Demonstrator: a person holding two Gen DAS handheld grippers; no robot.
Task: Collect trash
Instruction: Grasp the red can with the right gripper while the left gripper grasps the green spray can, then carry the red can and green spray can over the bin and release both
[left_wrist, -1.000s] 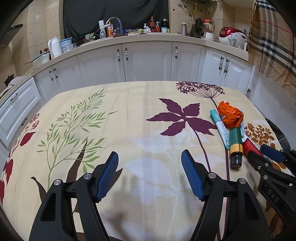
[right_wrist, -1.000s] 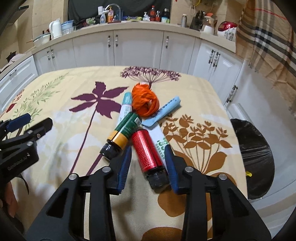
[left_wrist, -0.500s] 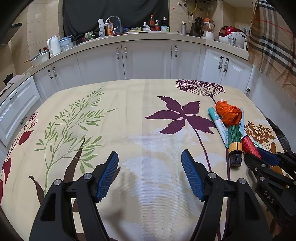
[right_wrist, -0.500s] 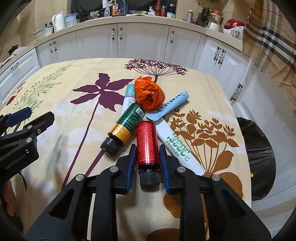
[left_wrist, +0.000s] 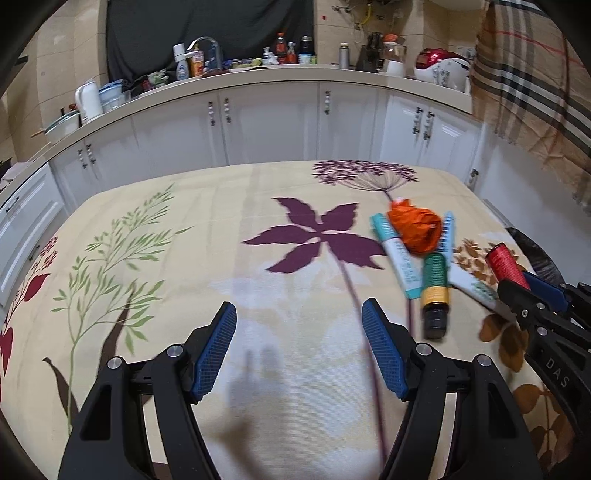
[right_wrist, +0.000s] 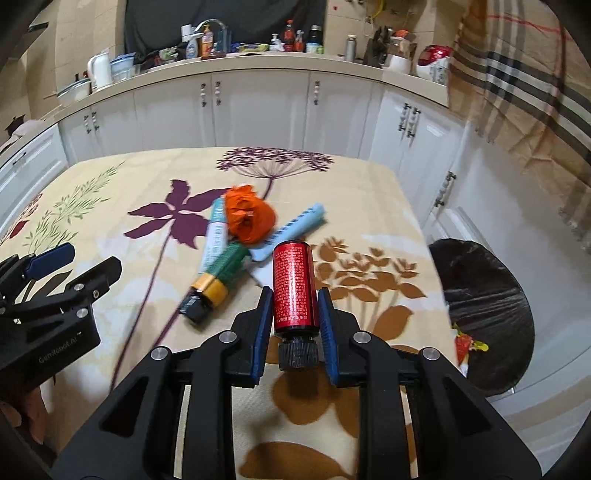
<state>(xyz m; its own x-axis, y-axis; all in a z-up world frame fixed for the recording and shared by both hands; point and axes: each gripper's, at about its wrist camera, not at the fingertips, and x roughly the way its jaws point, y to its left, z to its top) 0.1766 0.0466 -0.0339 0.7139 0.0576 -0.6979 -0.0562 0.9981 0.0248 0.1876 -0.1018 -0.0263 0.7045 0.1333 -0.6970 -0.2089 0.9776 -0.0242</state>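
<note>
Left wrist view: our left gripper hovers with fingers apart and empty over the worktop, a soft printed cloth. At two o'clock the litter heap has lost one piece: the red bottle now rides in the right gripper.

Right wrist view: our fingers, wider a second ago, are clamped on that glossy red cylinder, its ribbed black cap towards us, lifted off the cloth. One item collected; the black bin bag waits at three o'clock. The crumpled orange wrapper, green bottle and tubes remain.
</note>
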